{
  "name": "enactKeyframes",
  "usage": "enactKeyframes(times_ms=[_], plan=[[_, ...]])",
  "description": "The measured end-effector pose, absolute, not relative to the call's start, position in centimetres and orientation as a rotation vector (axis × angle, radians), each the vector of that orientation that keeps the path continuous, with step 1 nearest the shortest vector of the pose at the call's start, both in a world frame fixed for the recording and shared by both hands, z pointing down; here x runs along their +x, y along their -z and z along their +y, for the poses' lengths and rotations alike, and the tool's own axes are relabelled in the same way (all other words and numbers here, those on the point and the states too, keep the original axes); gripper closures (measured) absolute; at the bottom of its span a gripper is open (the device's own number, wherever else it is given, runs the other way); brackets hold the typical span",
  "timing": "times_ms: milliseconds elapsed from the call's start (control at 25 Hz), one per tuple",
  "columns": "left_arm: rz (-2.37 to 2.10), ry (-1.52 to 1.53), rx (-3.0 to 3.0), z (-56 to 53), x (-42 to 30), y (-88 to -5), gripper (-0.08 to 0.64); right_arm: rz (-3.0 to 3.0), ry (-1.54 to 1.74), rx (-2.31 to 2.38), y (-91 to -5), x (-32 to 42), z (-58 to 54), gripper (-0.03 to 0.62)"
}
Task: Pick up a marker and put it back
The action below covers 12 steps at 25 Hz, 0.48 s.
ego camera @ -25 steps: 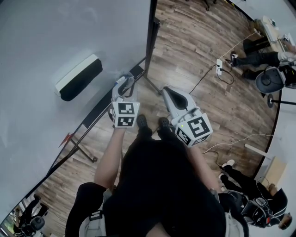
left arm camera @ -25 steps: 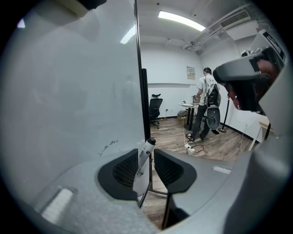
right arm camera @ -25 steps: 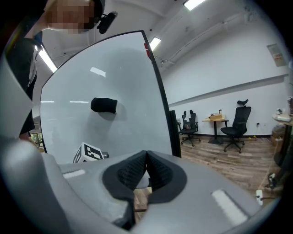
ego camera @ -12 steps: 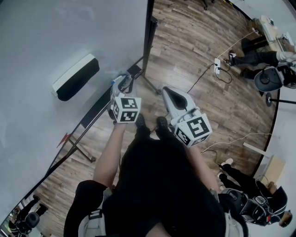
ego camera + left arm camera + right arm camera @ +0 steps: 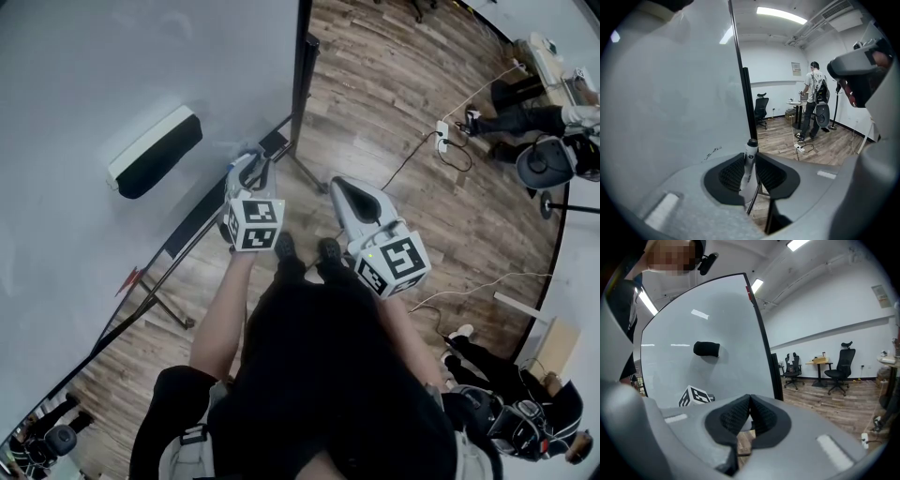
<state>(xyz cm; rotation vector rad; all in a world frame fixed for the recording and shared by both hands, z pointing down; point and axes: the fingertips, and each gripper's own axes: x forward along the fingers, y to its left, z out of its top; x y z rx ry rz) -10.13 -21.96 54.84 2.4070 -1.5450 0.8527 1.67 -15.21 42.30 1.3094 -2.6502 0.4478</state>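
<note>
A white marker (image 5: 750, 161) with a black cap stands upright between the black pads of my left gripper (image 5: 749, 172), which is shut on it. In the head view my left gripper (image 5: 249, 174) sits close to the lower right edge of the whiteboard (image 5: 112, 75), by its tray (image 5: 208, 217). My right gripper (image 5: 345, 195) hangs to the right over the wooden floor; its jaws meet with nothing between them. In the right gripper view the right gripper (image 5: 749, 414) points along the whiteboard (image 5: 717, 376), and the left gripper's marker cube (image 5: 696, 396) shows beside it.
A black and white eraser (image 5: 155, 153) sticks to the whiteboard. The board's black stand legs (image 5: 169, 305) spread over the floor. A power strip with cables (image 5: 445, 133) lies to the right. Another person (image 5: 812, 101) stands by a desk; office chairs (image 5: 842, 362) line the far wall.
My left gripper has shifted slightly up towards the board's edge with the marker still in it. The right gripper has barely moved.
</note>
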Motion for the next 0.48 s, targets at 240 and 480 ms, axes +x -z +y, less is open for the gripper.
enactKeyframes(times_ms=[240,480], plan=[[-1.562,-0.836,2.407,-21.5,-10.2,-54.2,0.480,-2.657,-0.444,1.304,-42.1,1.7,-14.9,0.591],[-1.586,-0.828,2.416,-21.0,-10.3,-53.3,0.482,-2.677,-0.447,1.292,-41.8,1.8,-14.6,0.591]])
